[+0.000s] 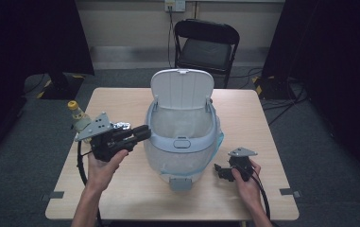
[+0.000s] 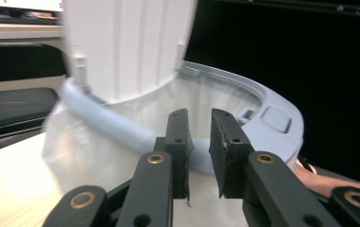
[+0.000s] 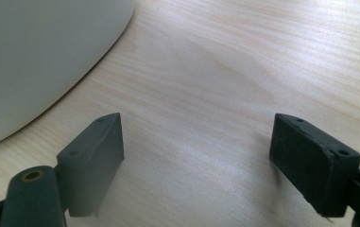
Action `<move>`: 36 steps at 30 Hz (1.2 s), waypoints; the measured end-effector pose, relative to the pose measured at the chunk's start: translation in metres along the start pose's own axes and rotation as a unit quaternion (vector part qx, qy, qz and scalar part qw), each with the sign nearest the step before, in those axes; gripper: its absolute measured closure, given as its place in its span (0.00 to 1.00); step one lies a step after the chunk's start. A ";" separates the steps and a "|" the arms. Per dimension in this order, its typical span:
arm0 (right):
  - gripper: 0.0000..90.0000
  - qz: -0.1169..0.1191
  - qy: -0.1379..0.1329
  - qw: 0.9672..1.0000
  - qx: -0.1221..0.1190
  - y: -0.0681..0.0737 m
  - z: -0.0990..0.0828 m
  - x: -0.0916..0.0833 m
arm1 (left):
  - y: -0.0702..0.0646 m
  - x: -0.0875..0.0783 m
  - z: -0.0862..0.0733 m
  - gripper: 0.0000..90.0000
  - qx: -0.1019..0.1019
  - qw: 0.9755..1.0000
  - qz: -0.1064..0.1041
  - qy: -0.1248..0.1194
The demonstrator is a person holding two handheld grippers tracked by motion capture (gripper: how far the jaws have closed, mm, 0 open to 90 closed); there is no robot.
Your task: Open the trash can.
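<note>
A pale grey bin [image 1: 158, 142] stands in the middle of the wooden table [image 1: 130, 189] with its lid [image 1: 182, 87] raised and a thin bag lining it. My left gripper [image 1: 145, 133] hovers at the bin's left side, pointing at the rim. In the left gripper view its jaws [image 2: 199, 120] stand a narrow gap apart with nothing between them, just short of the rim [image 2: 121, 130] and below the lid [image 2: 125, 47]. My right gripper [image 1: 218, 169] rests low on the table to the right of the bin. Its jaws [image 3: 196, 137] are wide apart over bare wood, beside the bin wall [image 3: 36, 56].
A small bottle with a yellow cap [image 1: 77, 113] stands near the table's left edge, behind my left hand. Something crumpled and shiny [image 1: 121, 126] lies beside it. A black folding chair [image 1: 206, 45] stands beyond the table's far edge.
</note>
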State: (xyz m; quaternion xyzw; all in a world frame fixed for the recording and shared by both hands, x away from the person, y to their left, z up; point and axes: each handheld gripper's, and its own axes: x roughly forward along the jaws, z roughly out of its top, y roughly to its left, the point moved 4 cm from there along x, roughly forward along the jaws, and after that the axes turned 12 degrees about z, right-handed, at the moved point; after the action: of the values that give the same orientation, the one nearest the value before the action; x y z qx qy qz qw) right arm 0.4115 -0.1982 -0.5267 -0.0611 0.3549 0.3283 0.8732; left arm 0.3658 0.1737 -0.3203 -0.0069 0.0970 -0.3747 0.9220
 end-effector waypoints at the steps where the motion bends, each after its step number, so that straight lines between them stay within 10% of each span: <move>1: 0.19 0.000 0.000 1.000 0.000 0.000 0.000 0.000 | 0.005 -0.003 -0.001 0.86 0.001 1.000 0.006 -0.001; 6: 0.19 0.000 0.000 1.000 0.000 0.000 0.000 0.000 | 0.034 -0.010 -0.021 0.83 0.006 0.999 0.046 0.025; 13: 0.19 0.000 0.000 1.000 0.000 0.000 0.000 0.000 | 0.075 -0.015 -0.071 0.79 -0.047 0.992 0.093 0.076; 26: 0.19 -0.002 0.000 1.000 0.002 0.000 0.000 0.000 | 0.146 -0.004 -0.150 0.85 -0.097 0.967 0.172 0.161; 36: 0.19 -0.002 0.000 1.000 0.002 0.000 0.000 0.000 | 0.167 0.006 -0.180 0.80 -0.074 0.945 0.234 0.217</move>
State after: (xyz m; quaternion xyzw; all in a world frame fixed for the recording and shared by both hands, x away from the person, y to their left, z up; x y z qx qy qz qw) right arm 0.4115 -0.1977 -0.5268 -0.0605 0.3556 0.3257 0.8739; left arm 0.4522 0.3009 -0.5121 0.0296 0.3209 -0.1328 0.9373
